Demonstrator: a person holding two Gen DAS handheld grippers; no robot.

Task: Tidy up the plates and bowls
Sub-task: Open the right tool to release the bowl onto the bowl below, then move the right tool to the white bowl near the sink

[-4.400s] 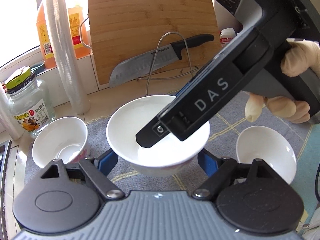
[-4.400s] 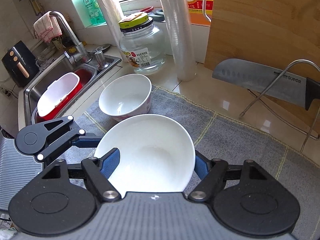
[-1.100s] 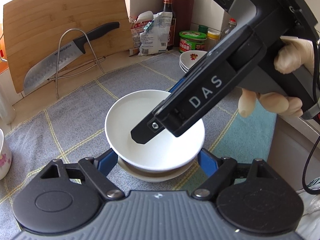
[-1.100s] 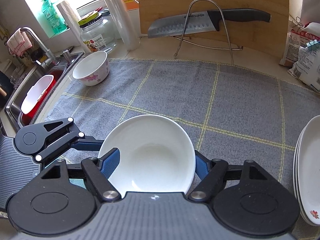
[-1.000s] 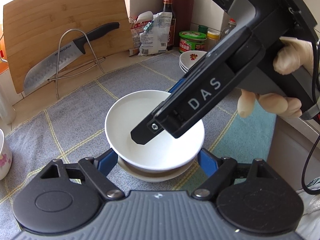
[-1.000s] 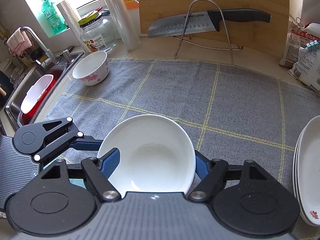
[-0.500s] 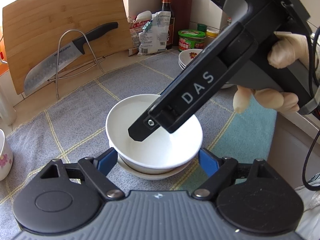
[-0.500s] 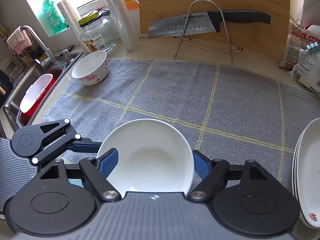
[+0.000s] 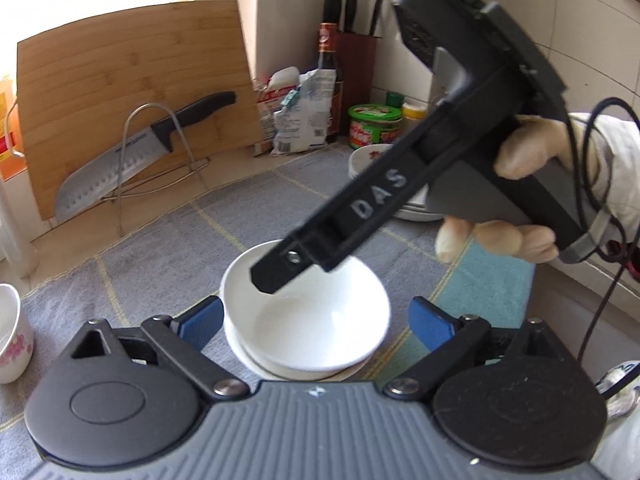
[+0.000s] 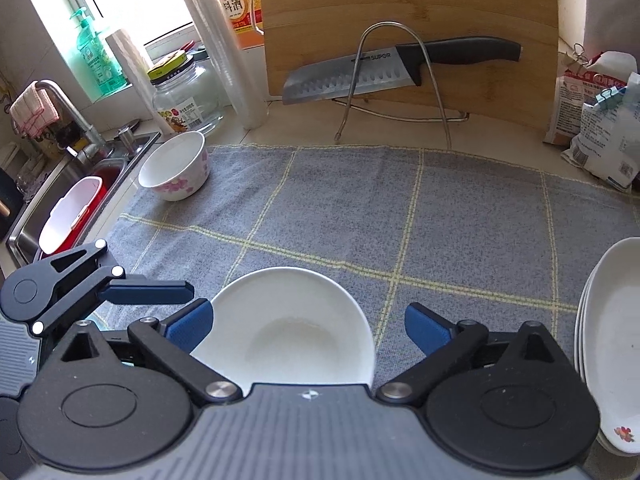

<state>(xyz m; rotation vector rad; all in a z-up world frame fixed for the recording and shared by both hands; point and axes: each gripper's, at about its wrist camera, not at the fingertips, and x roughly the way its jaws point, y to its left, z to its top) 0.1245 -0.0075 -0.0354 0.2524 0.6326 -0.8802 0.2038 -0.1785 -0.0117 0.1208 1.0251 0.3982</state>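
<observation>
Now our tabletop (image 10: pixel 472 168) carries a grey checked cloth (image 10: pixel 340 216) that takes up most of the view, with a stack of plates (image 10: pixel 608 320) at its right edge and a flowered bowl (image 10: pixel 174 172) far off at the left corner by the sink (image 10: pixel 80 184). Near us, the white bowl (image 9: pixel 306 316) sits nested in another bowl (image 9: pixel 256 364) on the cloth. Our left tongs (image 9: pixel 316 322) and right tongs (image 10: pixel 306 328) have both just been opening; they stand wide on either side of the white bowl, blue pads clear of its rim, gripping nothing. We judge the bowl released onto its stack. The risk lies in backing out: the left pad of each pair sits just beside the rim, and a sideways drift could clip it and tip or slide the top bowl. The right tongs' body also hangs above the bowl, so dropping could knock it.
</observation>
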